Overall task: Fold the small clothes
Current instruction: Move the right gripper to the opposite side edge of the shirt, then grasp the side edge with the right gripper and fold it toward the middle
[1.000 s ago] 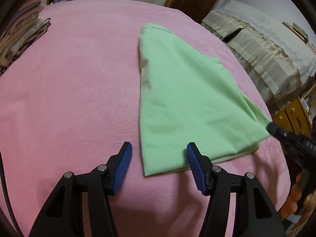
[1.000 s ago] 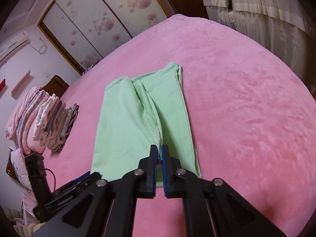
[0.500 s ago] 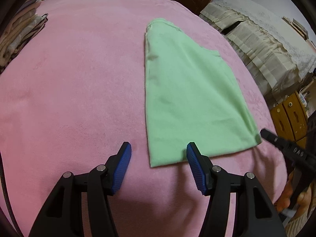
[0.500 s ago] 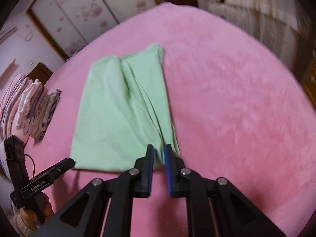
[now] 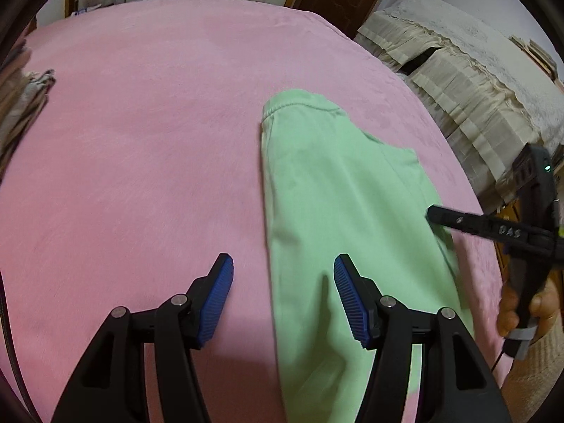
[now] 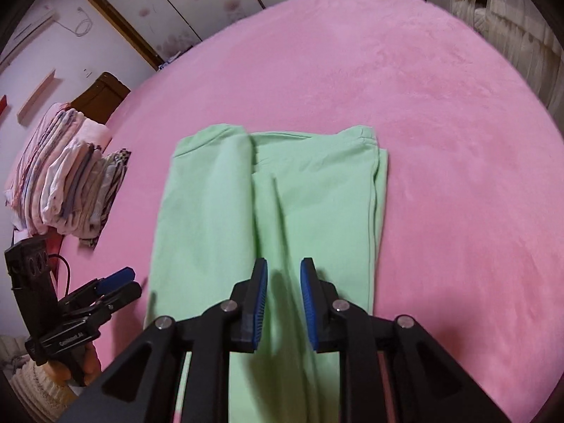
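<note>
On the bed [image 6: 440, 112], the green garment [image 6: 268, 211] is seen already folded lengthwise into a long strip, and a crosswise fold is judged still to be made. To the garment's left a stack [image 6: 67, 183] of folded clothes is seen. The left gripper [image 5: 282, 292], its fingers apart, is held empty over the garment's left edge, while the right gripper [image 6: 283, 299] is being opened over the cloth, nothing pinched.

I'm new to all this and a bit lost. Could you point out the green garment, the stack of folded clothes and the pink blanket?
green garment [image 6: 317, 211]: right wrist view, on its flat middle.
stack of folded clothes [image 6: 67, 176]: right wrist view, on the side showing folded edges.
pink blanket [image 5: 141, 158]: left wrist view, on a bare stretch.
</note>
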Demonstrator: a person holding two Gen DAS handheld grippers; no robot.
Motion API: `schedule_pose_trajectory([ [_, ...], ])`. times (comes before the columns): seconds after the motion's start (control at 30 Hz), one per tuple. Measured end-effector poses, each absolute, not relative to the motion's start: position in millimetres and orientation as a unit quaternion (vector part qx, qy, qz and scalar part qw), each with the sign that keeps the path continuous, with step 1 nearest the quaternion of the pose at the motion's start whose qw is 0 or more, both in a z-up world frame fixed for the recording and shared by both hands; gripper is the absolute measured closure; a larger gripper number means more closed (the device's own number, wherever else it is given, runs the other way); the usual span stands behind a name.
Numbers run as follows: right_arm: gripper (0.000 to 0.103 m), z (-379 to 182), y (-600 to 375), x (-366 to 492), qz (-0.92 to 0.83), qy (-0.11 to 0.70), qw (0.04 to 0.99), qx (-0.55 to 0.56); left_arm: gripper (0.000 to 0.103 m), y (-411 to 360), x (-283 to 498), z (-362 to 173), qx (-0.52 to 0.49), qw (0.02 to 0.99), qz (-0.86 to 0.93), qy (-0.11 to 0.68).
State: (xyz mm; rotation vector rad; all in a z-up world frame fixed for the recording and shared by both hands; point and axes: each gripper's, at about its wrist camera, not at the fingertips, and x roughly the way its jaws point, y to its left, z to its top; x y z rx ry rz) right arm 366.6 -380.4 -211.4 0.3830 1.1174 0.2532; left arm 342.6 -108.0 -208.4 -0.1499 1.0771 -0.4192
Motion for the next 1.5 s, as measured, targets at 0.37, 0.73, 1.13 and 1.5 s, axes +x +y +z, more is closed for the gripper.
schedule_pose_trajectory([
  [0.37, 0.084, -238.9, -355.8, 406.8, 0.183, 0.542, 0.798, 0.188, 0.045, -121.8, 374.2, -222.1, -0.068, 0.838, -0.185, 0.509],
  [0.73, 0.098, -197.3, -384.1, 373.9, 0.138, 0.435, 0.875, 0.159, 0.045, -120.8, 371.1, -224.0, -0.072, 0.845, -0.182, 0.497],
  [1.13, 0.096, -224.3, -413.7, 378.1, 0.061, 0.466, 0.860, 0.197, 0.045, -126.9, 379.4, -235.8, -0.050, 0.844, -0.165, 0.507],
  [1.5, 0.091, -194.5, -414.5, 374.9, 0.023, 0.436, 0.888, 0.146, 0.045, -145.3, 400.9, -214.0, -0.026, 0.871, -0.140, 0.470],
])
